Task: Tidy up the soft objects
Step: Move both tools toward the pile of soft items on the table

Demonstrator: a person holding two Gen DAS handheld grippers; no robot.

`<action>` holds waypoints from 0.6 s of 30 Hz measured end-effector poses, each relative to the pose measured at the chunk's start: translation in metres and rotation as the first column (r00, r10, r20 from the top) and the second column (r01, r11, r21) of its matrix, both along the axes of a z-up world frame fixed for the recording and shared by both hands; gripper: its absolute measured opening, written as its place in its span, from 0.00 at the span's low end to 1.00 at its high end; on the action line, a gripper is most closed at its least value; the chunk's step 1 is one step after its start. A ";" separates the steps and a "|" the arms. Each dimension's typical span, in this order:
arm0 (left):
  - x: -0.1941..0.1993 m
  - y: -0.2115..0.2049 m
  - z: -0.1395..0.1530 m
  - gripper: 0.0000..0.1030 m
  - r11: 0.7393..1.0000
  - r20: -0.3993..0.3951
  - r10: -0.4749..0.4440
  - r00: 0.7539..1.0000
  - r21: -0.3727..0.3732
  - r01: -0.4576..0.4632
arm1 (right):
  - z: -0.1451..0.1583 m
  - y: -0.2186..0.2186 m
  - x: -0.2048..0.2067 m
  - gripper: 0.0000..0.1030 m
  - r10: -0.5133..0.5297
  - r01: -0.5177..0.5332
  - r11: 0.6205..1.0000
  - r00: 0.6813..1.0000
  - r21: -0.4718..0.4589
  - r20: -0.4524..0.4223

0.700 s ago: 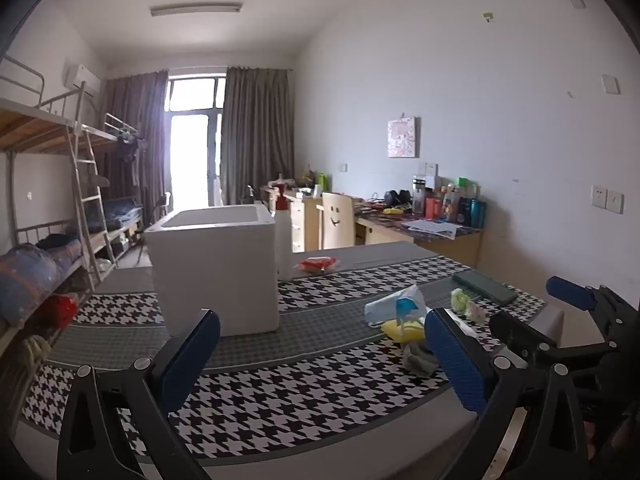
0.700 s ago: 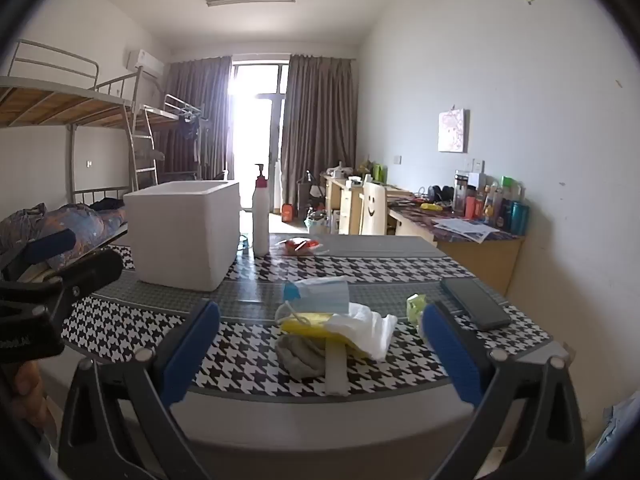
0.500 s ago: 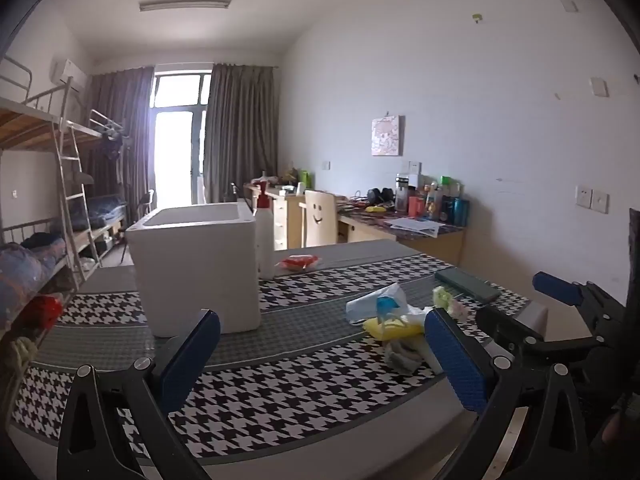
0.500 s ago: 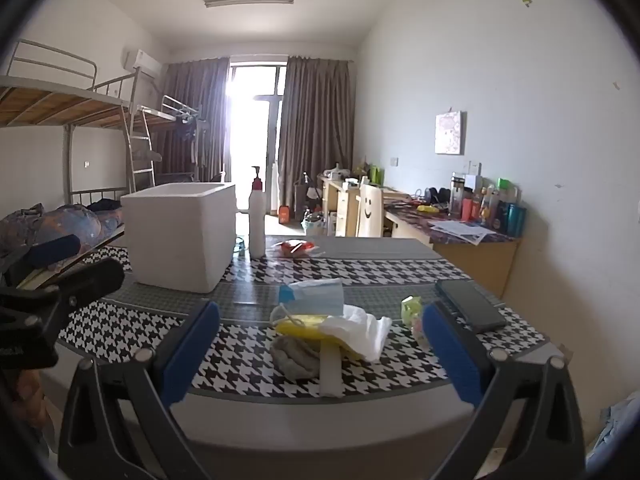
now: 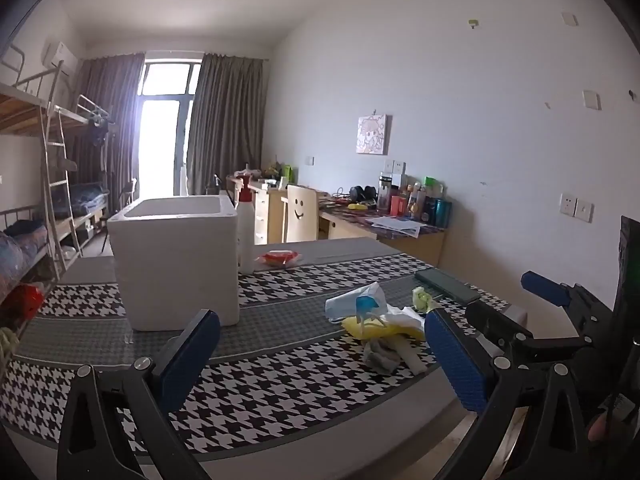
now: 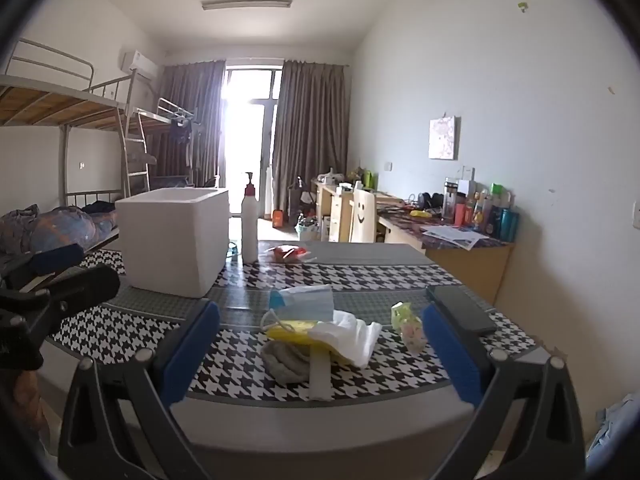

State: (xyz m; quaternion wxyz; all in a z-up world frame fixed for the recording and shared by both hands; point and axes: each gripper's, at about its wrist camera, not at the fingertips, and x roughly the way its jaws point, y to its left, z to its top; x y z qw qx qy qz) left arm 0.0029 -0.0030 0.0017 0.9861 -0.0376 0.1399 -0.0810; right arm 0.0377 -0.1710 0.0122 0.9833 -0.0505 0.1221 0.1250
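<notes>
From the left wrist view, the left tongs (image 5: 320, 354) stand wide apart with nothing between the blue pads, hanging over the near edge of the table (image 5: 248, 392) with its black-and-white checked cloth. On the left part of the table sits a white foam box (image 5: 176, 264), open at the top; its inside cannot be seen from this height. A white pump bottle (image 5: 245, 232) with a red collar stands just beside the box's far right corner, and a small red packet (image 5: 279, 258) lies near the bottle. The soft things lie in a small heap to the right: a blue face mask (image 5: 352, 305), a yellow cloth (image 5: 372, 329), a white tissue (image 5: 406, 314) and a grey sock (image 5: 380, 354), all touching or overlapping. A dark phone (image 5: 446, 286) lies further right. The right tongs (image 5: 516, 312) show at the right edge, also wide and empty.

From the right wrist view, the right tongs (image 6: 320, 354) gape wide, framing the heap: face mask (image 6: 306, 302) at the back, yellow cloth (image 6: 290, 330), tissue (image 6: 352, 336) and sock (image 6: 286, 360) nearest. A small green wrapper (image 6: 402, 314) lies between heap and phone (image 6: 460, 308). The foam box (image 6: 176, 240) stands well apart, back left, with the bottle (image 6: 250, 228) beside it. The left tongs (image 6: 60, 276) appear at the left edge.
</notes>
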 end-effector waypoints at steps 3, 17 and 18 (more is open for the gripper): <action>-0.001 0.000 0.001 0.99 1.000 0.009 0.007 1.000 0.003 -0.007 | 0.000 0.000 0.001 0.99 -0.003 0.003 1.000 1.000 0.001 0.001; -0.001 0.000 0.002 0.99 0.999 0.021 0.032 0.999 0.017 -0.032 | 0.000 0.001 0.002 0.99 -0.005 0.005 1.000 1.000 0.000 -0.002; -0.001 0.000 0.002 0.99 0.999 0.023 0.035 0.999 0.012 -0.035 | 0.000 0.001 0.002 0.99 -0.006 0.006 1.000 1.000 0.000 -0.003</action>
